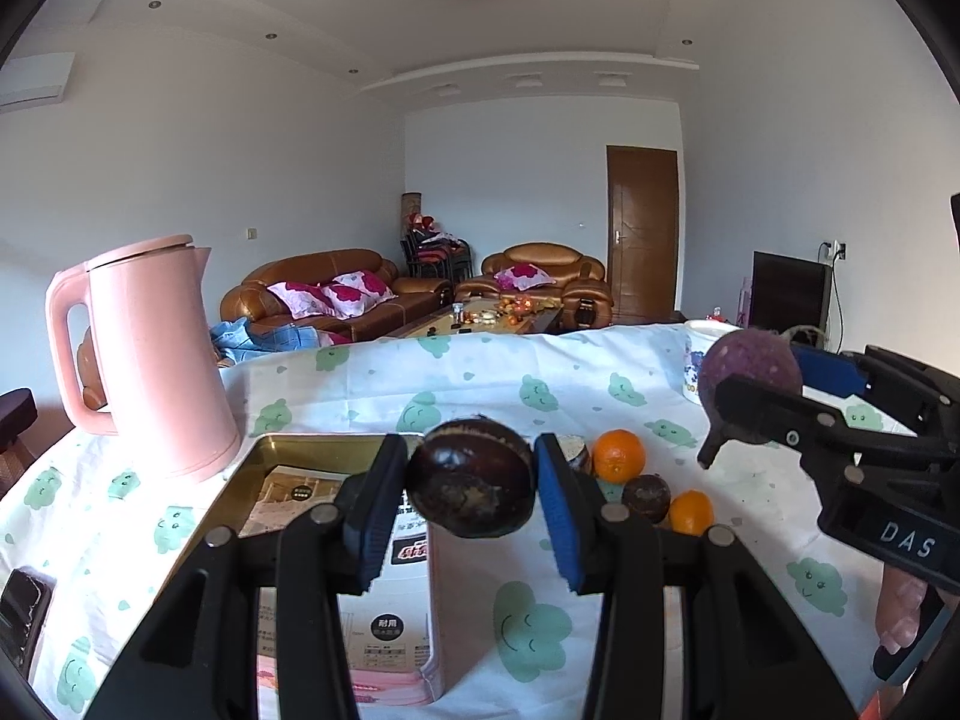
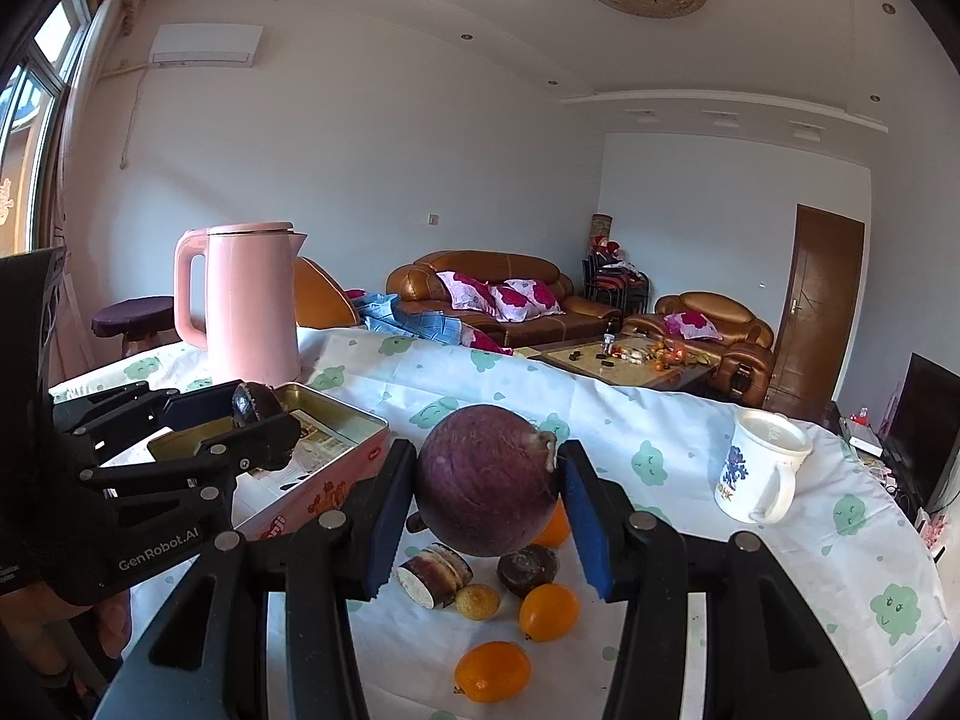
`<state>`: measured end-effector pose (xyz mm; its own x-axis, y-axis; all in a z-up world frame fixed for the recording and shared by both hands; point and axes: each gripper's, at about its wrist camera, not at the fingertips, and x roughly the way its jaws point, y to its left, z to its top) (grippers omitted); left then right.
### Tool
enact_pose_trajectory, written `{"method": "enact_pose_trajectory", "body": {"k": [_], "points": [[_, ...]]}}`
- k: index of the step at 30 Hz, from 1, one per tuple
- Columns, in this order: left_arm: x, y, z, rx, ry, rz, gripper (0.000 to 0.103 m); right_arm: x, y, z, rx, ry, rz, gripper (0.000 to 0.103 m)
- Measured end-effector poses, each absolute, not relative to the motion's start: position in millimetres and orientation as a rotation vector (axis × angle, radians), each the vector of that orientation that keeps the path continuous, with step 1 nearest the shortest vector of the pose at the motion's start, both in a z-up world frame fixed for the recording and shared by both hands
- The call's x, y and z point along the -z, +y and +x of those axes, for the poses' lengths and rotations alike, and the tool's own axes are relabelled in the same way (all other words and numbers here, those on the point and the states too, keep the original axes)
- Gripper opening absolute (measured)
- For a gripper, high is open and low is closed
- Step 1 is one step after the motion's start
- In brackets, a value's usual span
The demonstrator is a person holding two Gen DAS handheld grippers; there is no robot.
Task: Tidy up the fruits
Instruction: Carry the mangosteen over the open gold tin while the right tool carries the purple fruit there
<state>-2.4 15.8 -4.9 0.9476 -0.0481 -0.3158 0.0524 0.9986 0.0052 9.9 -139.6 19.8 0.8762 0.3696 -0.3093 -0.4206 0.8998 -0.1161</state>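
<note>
My left gripper [image 1: 471, 483] is shut on a dark brown round fruit [image 1: 471, 477], held above the near right side of a gold-lined tin [image 1: 282, 456]. From the right wrist view the left gripper [image 2: 246, 415] and its dark fruit [image 2: 255, 405] hang over the tin [image 2: 342, 420]. My right gripper [image 2: 487, 486] is shut on a big purple round fruit [image 2: 486, 480]; it also shows as the right gripper [image 1: 757, 385] with the purple fruit [image 1: 750, 369]. Below lie oranges [image 2: 549, 612], [image 2: 492, 672], a dark fruit [image 2: 528, 567], a small yellow fruit [image 2: 477, 602] and a cut stalk piece [image 2: 432, 573].
A pink kettle [image 1: 150, 354] stands at the table's back left, beside the tin. A white mug [image 2: 759, 468] sits at the right on the cloud-print cloth [image 2: 660, 420]. A hand [image 1: 900, 606] shows under the right gripper. Sofas and a low table lie beyond.
</note>
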Motion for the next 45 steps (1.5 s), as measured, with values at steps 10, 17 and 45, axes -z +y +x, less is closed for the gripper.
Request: {"method": "enact_pose_trajectory", "body": {"k": [10, 17, 45], "points": [[10.6, 48.5, 4.2, -0.008, 0.363, -0.016, 0.045, -26.8, -106.9, 26.9, -0.481, 0.308, -0.211, 0.050], [12.4, 77.0, 10.6, -0.061, 0.392, -0.037, 0.045, -31.7, -78.8, 41.4, -0.533, 0.314, -0.247, 0.050], [32.0, 135.6, 55.6, -0.136, 0.551, -0.014, 0.045, 5.1, -5.0, 95.4, -0.653, 0.445, -0.315, 0.050]]}}
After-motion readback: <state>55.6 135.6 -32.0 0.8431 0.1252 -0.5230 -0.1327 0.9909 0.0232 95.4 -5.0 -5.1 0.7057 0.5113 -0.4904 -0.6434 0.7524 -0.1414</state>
